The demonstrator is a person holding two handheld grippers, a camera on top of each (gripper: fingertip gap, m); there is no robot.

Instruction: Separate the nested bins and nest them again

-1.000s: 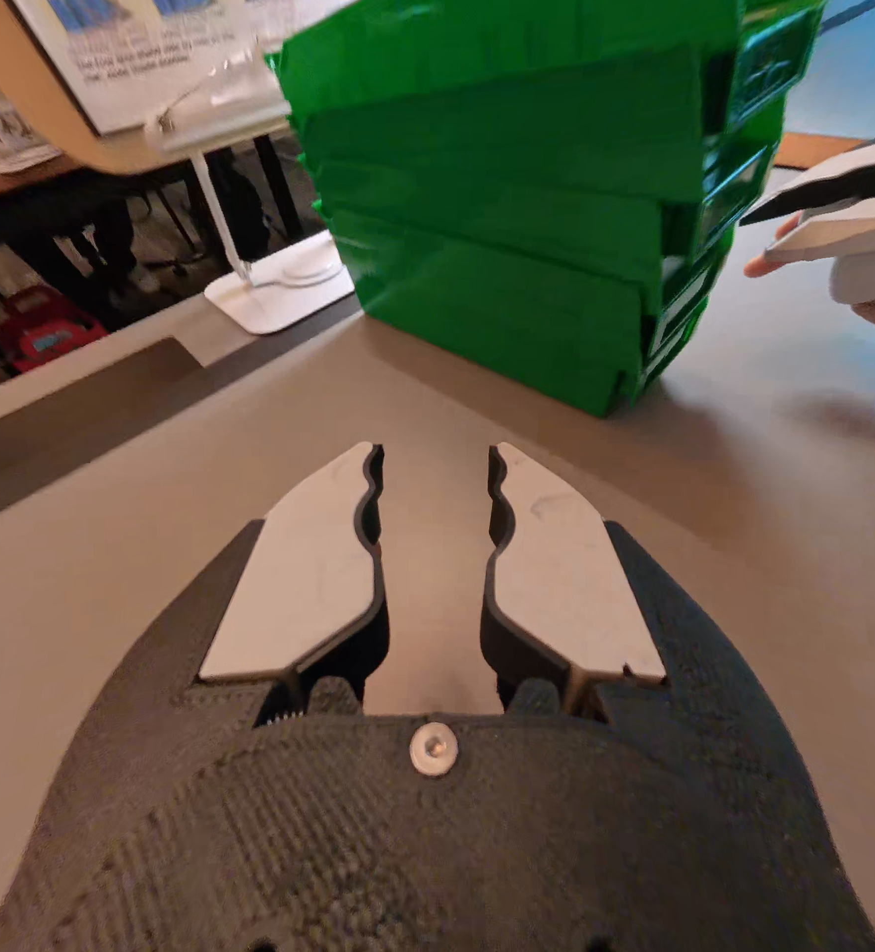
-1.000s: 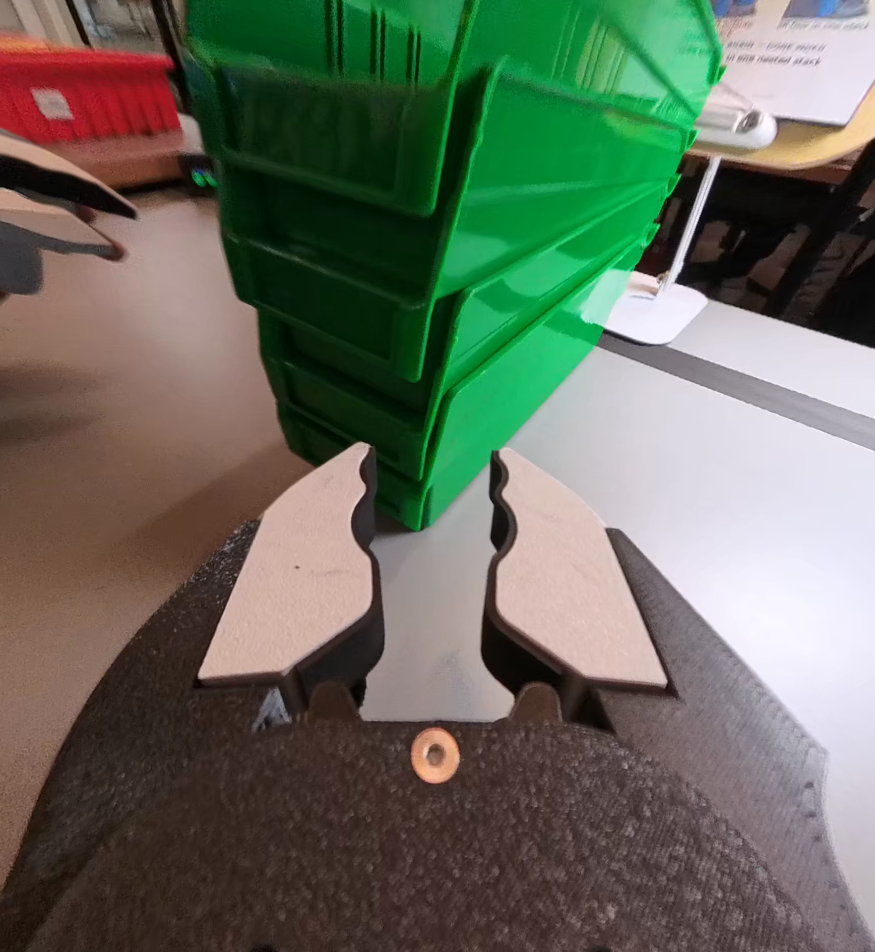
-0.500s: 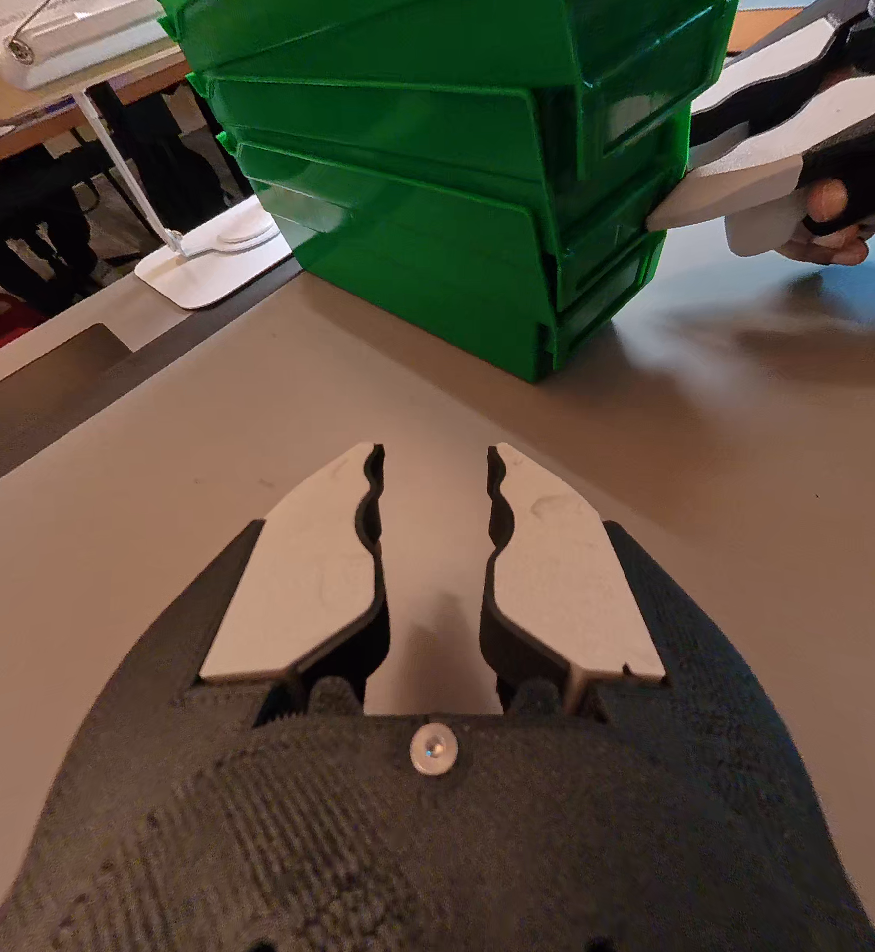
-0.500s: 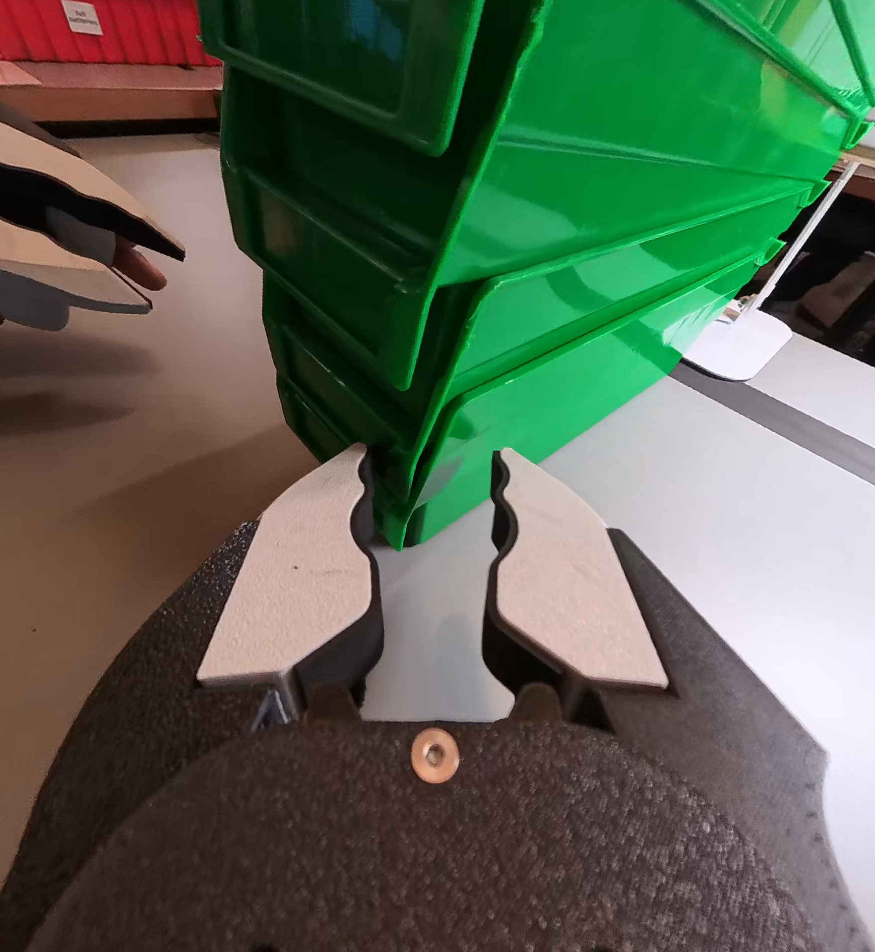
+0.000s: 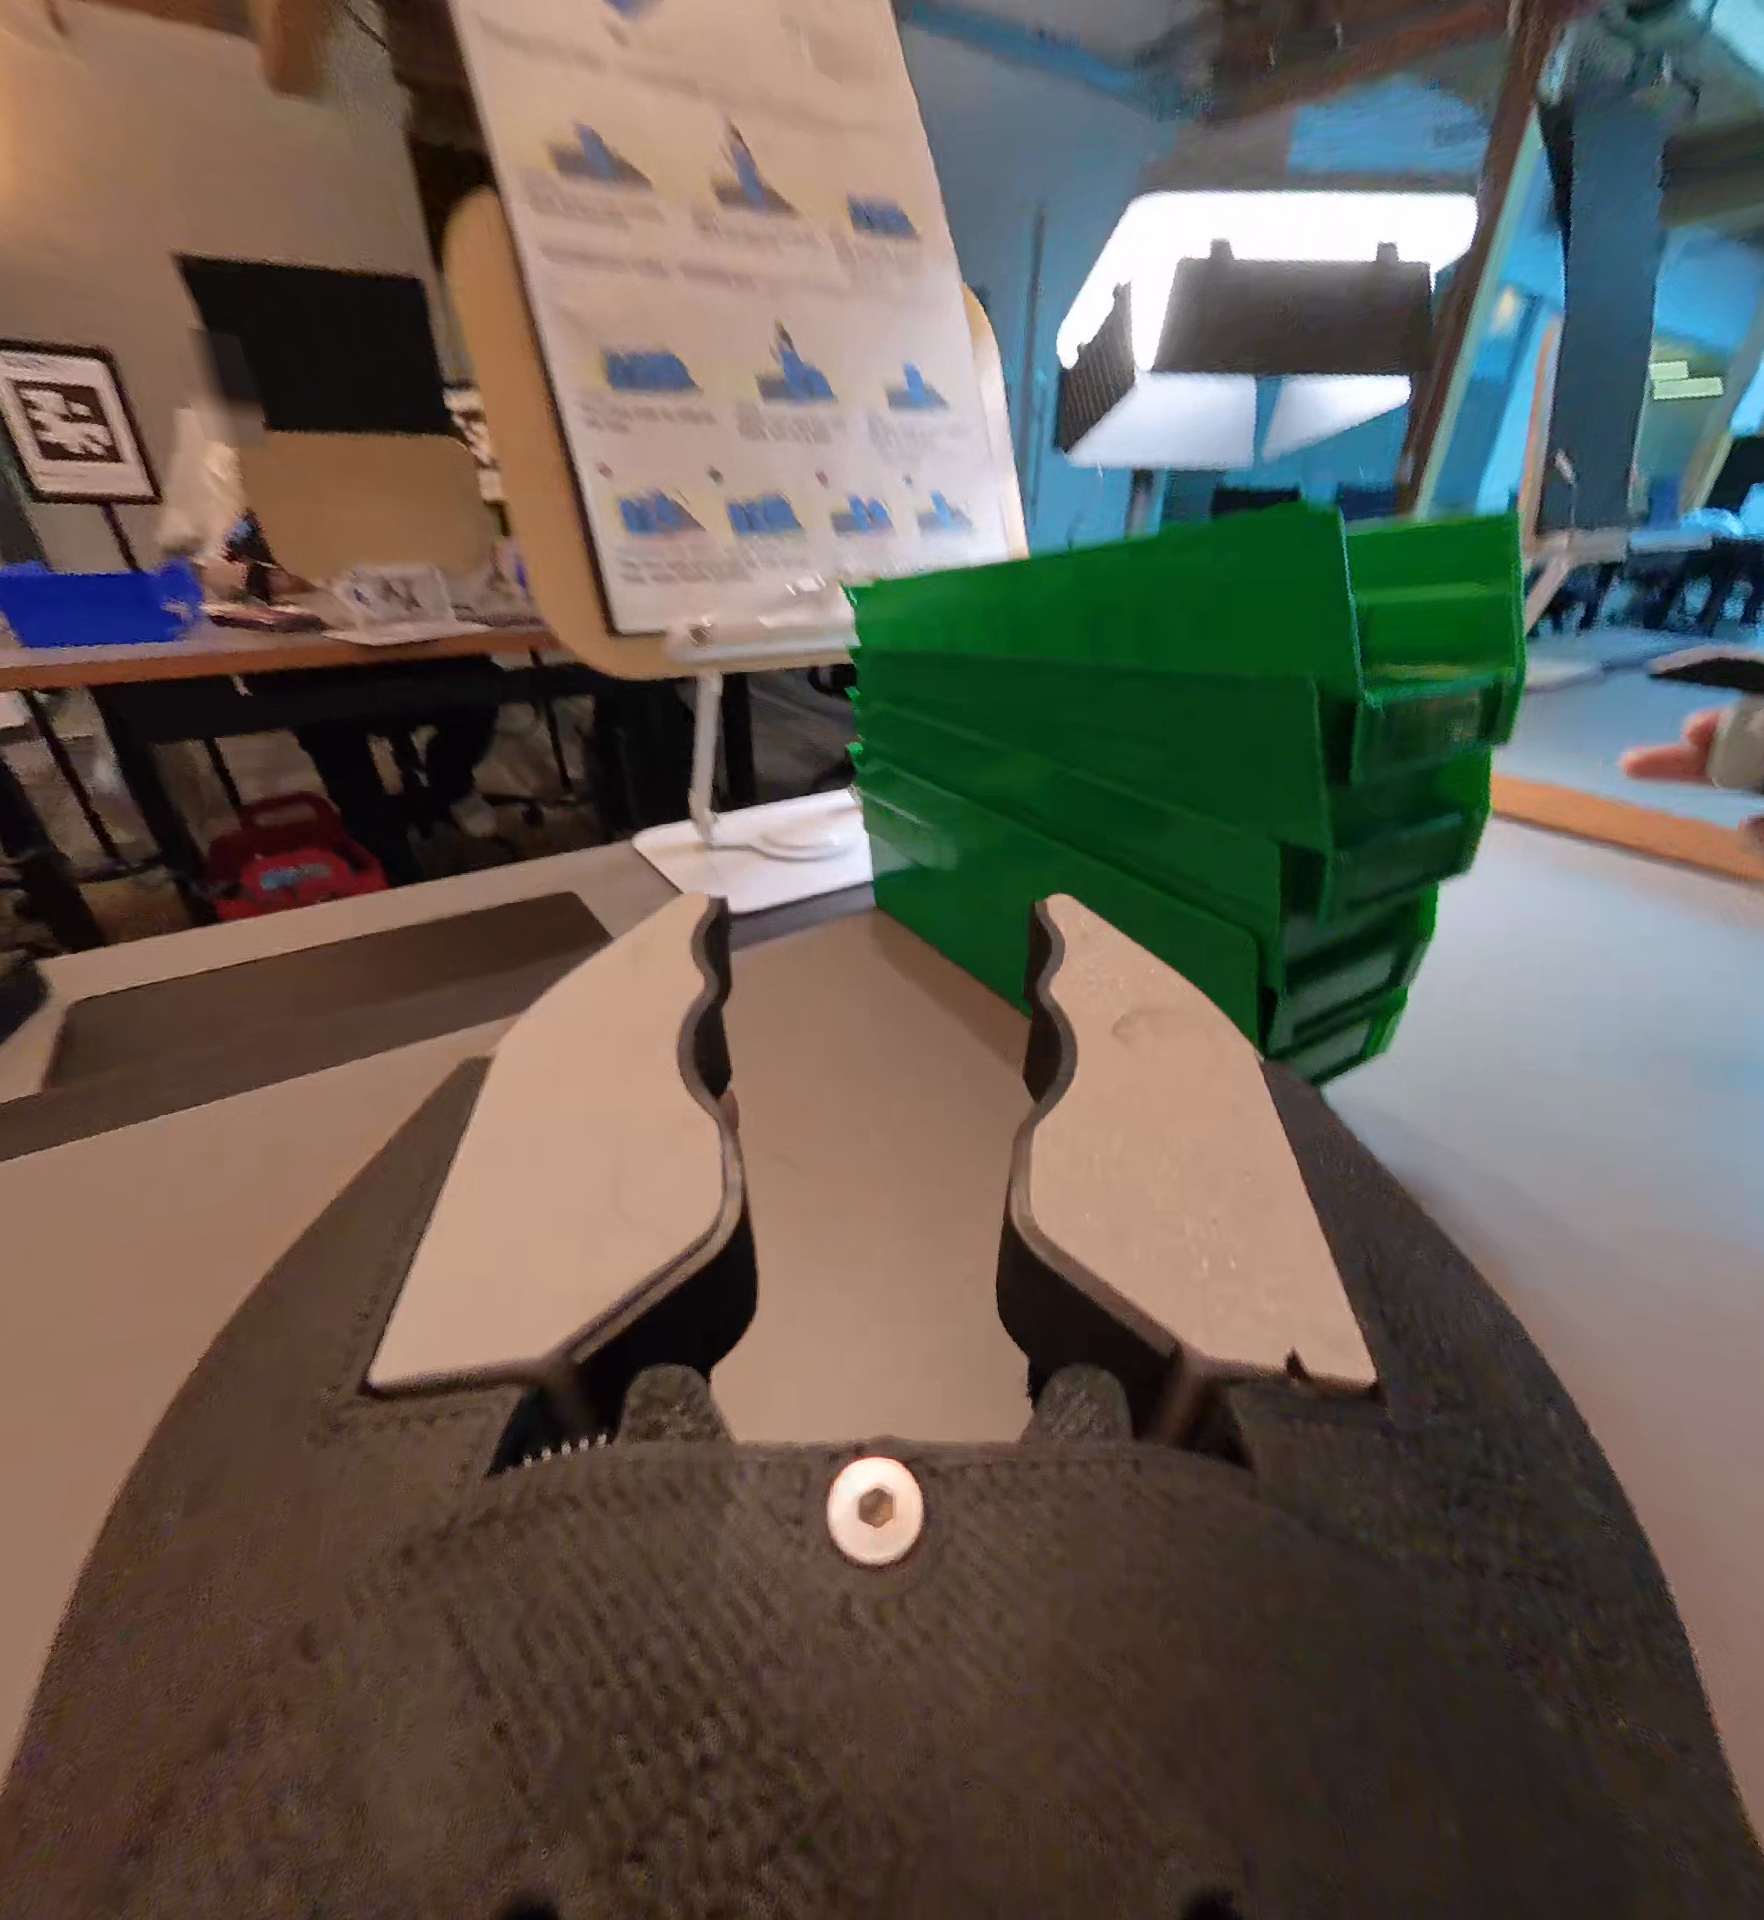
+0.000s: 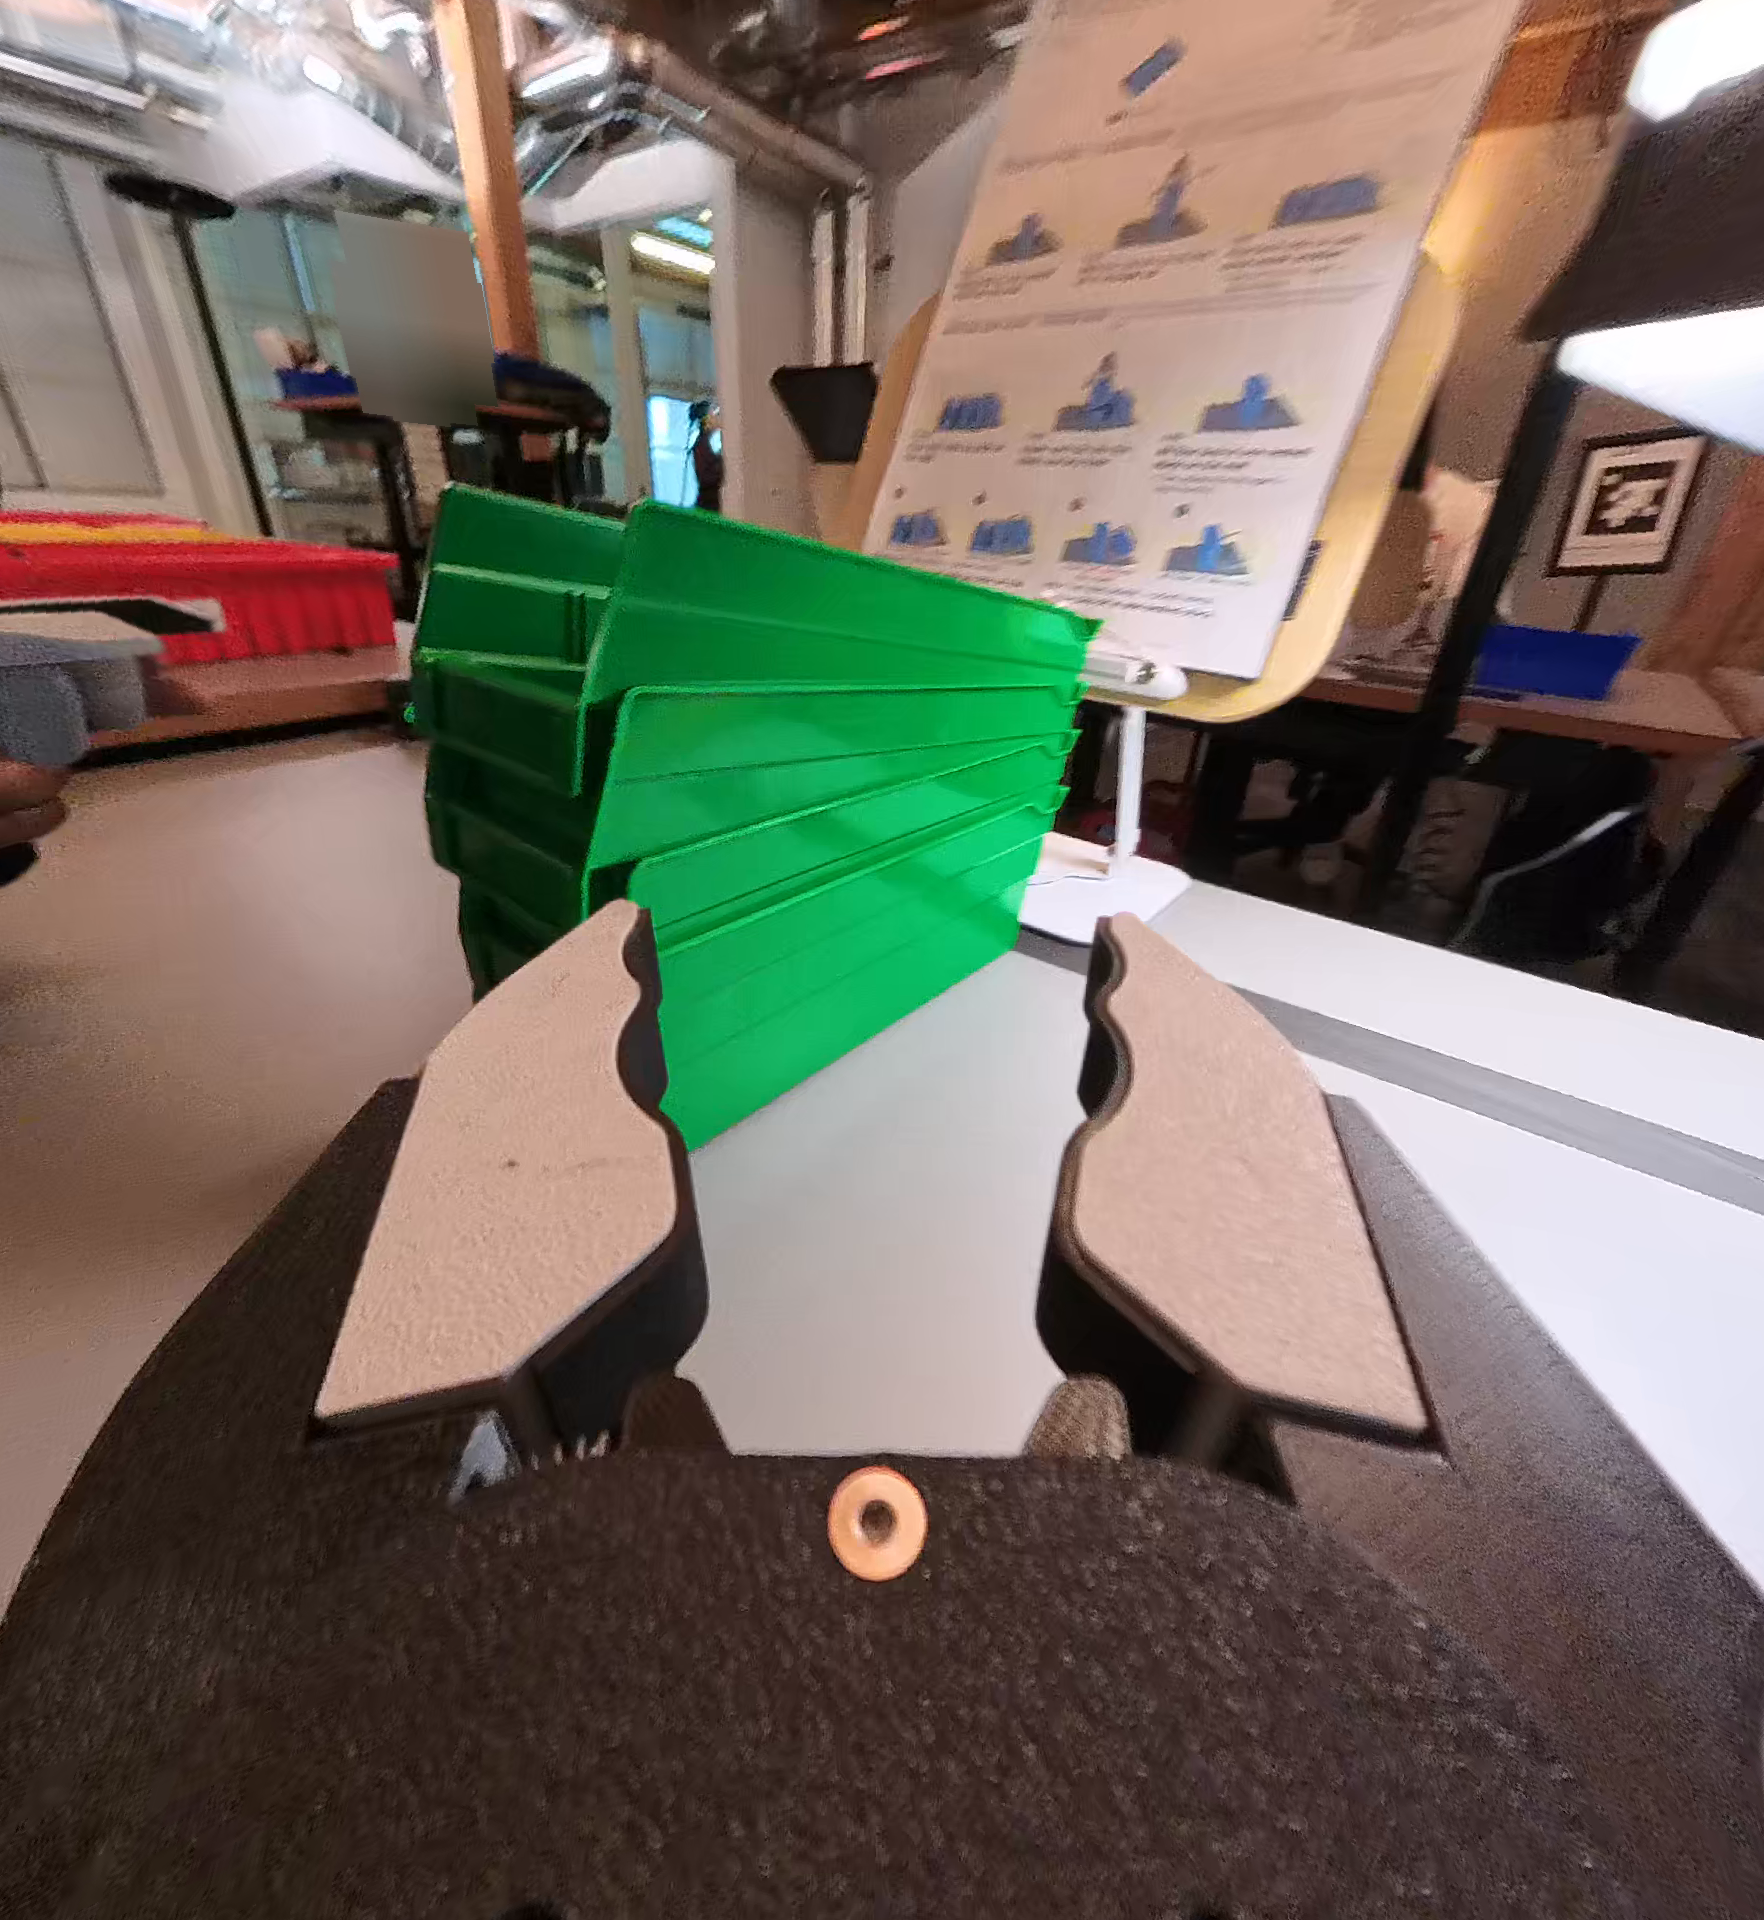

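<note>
Item — bins (image 5: 1148,769): a green nested stack, several deep, standing on the table (image 5: 1584,1091); the upper ones sit tilted, their rims fanned apart, not seated flush; nothing has yet been lifted off.

Item — left gripper (image 5: 876,914): low over the table, just short of the stack's near side; jaws spread with a clear gap, bare table showing between them; we hold nothing and touch nothing.

Item — right gripper (image 6: 873,925): facing the stack's long side and front corner from the other side; jaws spread wider than the left's, empty; the left finger (image 6: 545,1091) overlaps the stack's lower edge in the right wrist view, but we judge that to be line of sight, not contact — we cannot tell for sure.

Step in hand, as we judge it: the approach to take the top bin off.

To do it well: we should pick a single rim — the topmost, at its front lip — and close on that wall alone, not on two layers at once; one gripper to steady the lower bins, the other to lift; lift along the tilt, since a nested bin pulled askew may bind and drag the one beneath it.

Also present: sign (image 5: 743,343) on a white stand behind the stack; a blue bin (image 5: 93,608) on the far table.
</note>
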